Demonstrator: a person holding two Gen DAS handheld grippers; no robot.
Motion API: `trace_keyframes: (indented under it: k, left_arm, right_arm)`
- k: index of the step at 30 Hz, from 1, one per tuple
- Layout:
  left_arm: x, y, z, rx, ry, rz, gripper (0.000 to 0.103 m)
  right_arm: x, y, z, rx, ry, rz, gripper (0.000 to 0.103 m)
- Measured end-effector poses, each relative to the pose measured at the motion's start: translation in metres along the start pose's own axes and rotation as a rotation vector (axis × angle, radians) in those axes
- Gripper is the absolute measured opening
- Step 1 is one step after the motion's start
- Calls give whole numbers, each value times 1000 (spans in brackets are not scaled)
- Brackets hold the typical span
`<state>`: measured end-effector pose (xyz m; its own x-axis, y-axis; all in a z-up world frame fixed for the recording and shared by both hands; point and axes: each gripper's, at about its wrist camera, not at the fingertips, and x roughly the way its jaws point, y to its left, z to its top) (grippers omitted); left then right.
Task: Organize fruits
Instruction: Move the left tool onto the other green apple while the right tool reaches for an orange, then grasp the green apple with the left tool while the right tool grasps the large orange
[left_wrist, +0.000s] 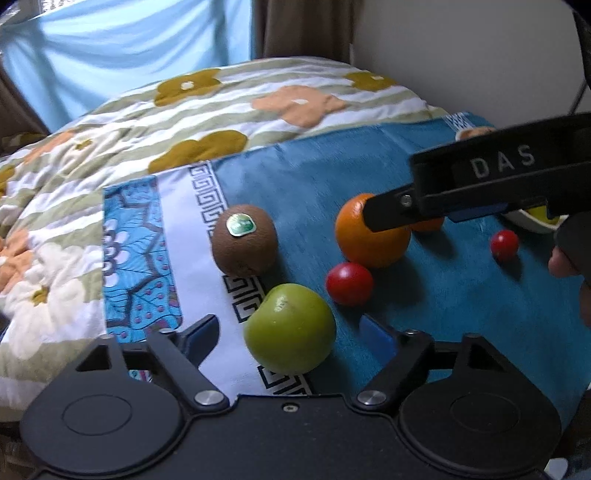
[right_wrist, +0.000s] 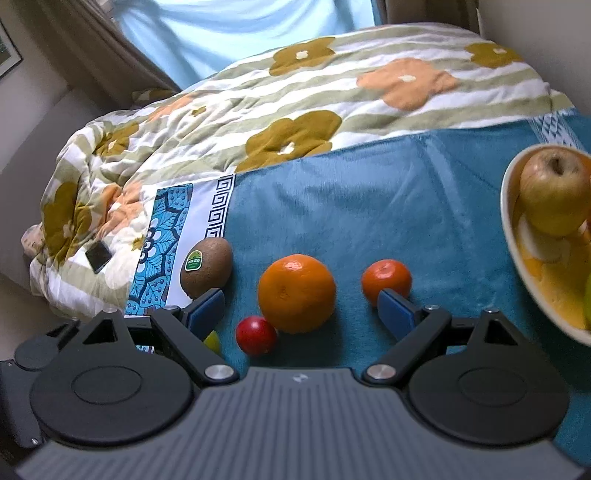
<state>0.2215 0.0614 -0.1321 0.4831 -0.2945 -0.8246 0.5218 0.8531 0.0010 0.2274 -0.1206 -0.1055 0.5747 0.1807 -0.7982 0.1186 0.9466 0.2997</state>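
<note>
Fruit lies on a blue cloth (left_wrist: 314, 177) on a bed. In the left wrist view my left gripper (left_wrist: 291, 332) is open around a green apple (left_wrist: 290, 328). Beyond it lie a kiwi (left_wrist: 244, 240), a large orange (left_wrist: 369, 236), two red cherry tomatoes (left_wrist: 349, 283) (left_wrist: 504, 243). My right gripper (right_wrist: 301, 310) is open, with the large orange (right_wrist: 296, 293) between its fingers; it also shows from the side in the left wrist view (left_wrist: 402, 210). A small mandarin (right_wrist: 386, 282), a tomato (right_wrist: 256, 335) and the kiwi (right_wrist: 206, 267) lie nearby.
A white bowl (right_wrist: 517, 236) at the right holds a yellow-brown apple (right_wrist: 554, 194) and other fruit. A floral quilt (right_wrist: 258, 110) covers the bed behind the cloth. A dark phone (right_wrist: 98, 256) lies on the quilt at the left.
</note>
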Motion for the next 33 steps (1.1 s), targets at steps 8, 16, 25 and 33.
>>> trace_keyframes:
  k: [8,16,25,33]
  left_arm:
    - [8,1,-3,50,8,-17,60]
    - [5,1,-7,53,3,-4,60]
    - [0,5,-14,19,2,22,59]
    - [-4,5,-18,-23,1,52,59]
  right_arm:
    - [15,3,-4,32,35,-12,102]
    - [23,3,-4,44,39,-21,99]
    - [34,5,-2,51,51,-20,86]
    - [40,7,0,52,56,-44,77]
